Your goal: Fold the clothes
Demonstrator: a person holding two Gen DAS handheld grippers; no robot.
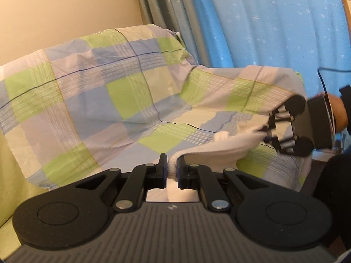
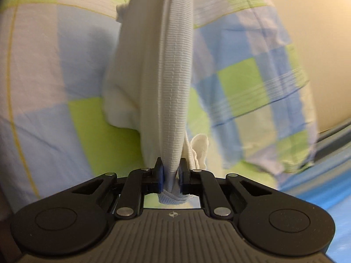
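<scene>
The left gripper (image 1: 171, 171) is clamped on one end of a white ribbed garment (image 2: 166, 70); the right gripper (image 2: 171, 180) pinches the other, stretching it above the checked sheet (image 1: 122, 92). Likely step: spreading before folding; next, lower it flat.

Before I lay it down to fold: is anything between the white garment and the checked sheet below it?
Nothing visible. The white garment hangs stretched between the left gripper and right gripper, both shut on it, over bare checked sheet.
</scene>
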